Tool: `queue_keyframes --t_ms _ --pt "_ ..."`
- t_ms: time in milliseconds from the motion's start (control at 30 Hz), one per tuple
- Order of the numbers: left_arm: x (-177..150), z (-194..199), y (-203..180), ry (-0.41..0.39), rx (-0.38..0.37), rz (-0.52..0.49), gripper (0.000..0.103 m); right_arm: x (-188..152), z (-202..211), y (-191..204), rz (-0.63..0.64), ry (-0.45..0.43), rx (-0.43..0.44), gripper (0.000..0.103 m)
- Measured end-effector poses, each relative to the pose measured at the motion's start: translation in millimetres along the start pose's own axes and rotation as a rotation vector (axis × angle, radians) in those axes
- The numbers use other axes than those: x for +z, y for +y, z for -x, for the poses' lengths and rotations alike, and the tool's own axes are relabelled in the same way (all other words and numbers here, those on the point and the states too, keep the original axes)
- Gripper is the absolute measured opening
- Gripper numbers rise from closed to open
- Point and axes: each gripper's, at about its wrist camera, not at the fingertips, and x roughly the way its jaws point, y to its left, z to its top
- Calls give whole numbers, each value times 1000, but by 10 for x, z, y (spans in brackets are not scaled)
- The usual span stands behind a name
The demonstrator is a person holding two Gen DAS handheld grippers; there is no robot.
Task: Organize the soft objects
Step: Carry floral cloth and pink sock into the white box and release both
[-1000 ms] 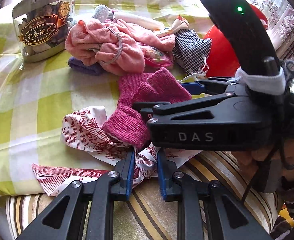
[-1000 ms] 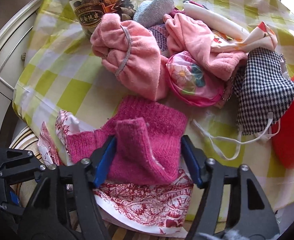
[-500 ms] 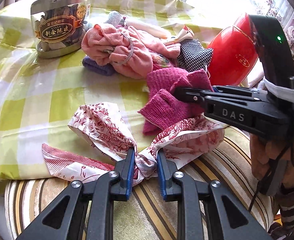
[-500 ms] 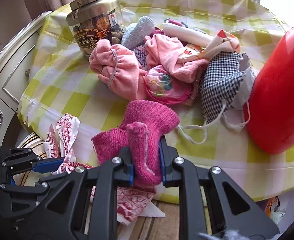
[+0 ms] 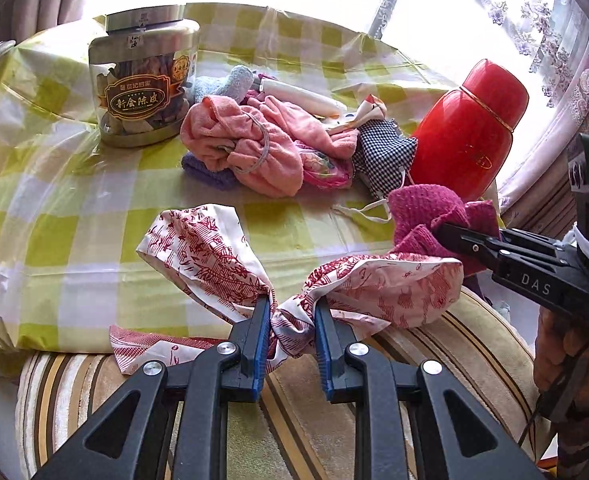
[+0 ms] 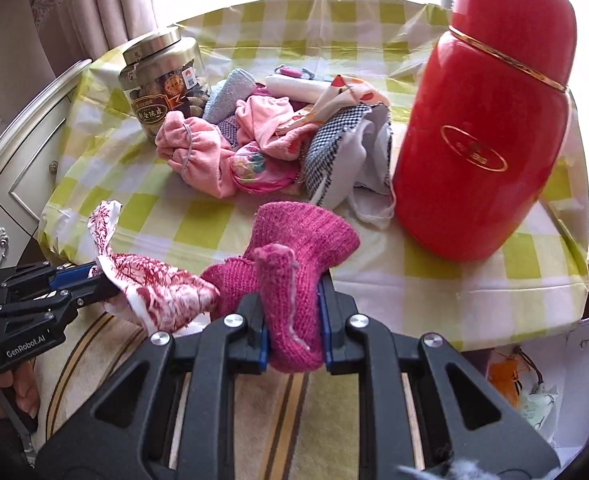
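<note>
Only the right wrist view caught the purple box point(image 6: 574, 364) below the table edge. One red thermos point(image 5: 466, 136), one jar point(image 5: 142, 88). The left gripper point(image 5: 292, 320) was clamped on the red-printed cloth point(image 5: 214, 256); the right gripper point(image 6: 292, 320) was clamped on the magenta knit piece point(image 6: 294, 264), both held off the table's near edge. The pile point(image 5: 262, 148) behind was too tangled to count.

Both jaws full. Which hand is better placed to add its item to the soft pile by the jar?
Left, probably. Its gripper, shut on the printed cloth, faces the pile across bare tablecloth. The right gripper holds the knit piece nearer the red flask.
</note>
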Motion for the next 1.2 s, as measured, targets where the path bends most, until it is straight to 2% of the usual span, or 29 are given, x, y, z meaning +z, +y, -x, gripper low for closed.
queue_keyframes --t_ms 533,933,1200 --pt "97 -82 -869 -20 -66 -113 22 -387 628 -914 -152 -70 -82 22" --pt "149 -200 -1764 -3 -187 -235 22 -844 1202 -1903 -321 -110 -271 22" --pt "157 -236 -2390 3 -290 -312 22 -1091 1468 -2337 -382 -117 -387 22"
